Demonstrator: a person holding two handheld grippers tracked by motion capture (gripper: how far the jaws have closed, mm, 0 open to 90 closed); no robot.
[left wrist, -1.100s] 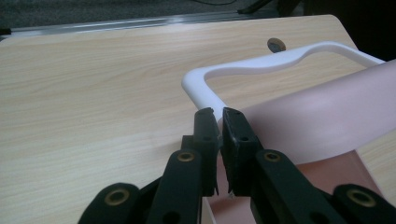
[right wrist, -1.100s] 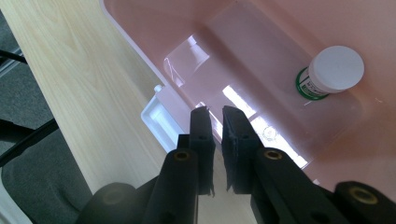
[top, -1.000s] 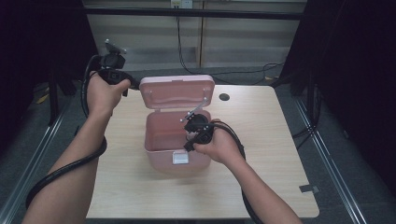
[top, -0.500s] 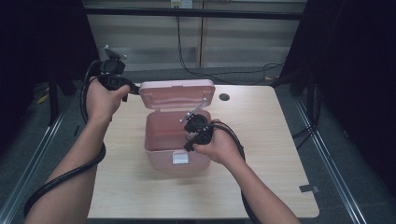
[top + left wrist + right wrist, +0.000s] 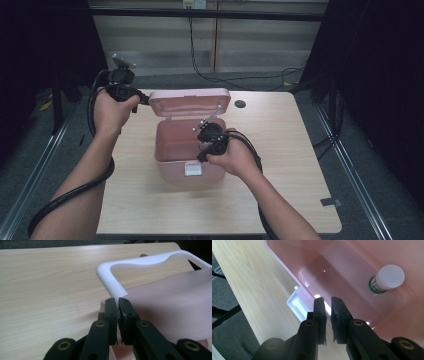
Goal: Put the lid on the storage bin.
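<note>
Pink plastic box (image 5: 186, 150): rectangular, rounded corners, smooth translucent walls, standing near the middle of the table (image 5: 280, 175), a pale wood-grain top with rounded corners. White rectangular latch (image 5: 192, 169) on its front wall. Lid (image 5: 190, 101): pink, matte, raised upright behind the box; a curved white plastic handle (image 5: 140, 263) arches off its outer face.

Inside, on the glossy floor: small bottle (image 5: 387, 278), cylindrical, round white cap, green-edged label, lying toward one corner.

Left gripper (image 5: 118, 302): black jointed metal with brass-coloured pivots, jaws drawn together on the edge of the lid just below the handle's bend. Right gripper (image 5: 328, 302): same build, jaws nearly together with a narrow gap, nothing between them, hanging over the front rim beside the latch.

Small dark round hole (image 5: 240, 104) in the table behind the box.
</note>
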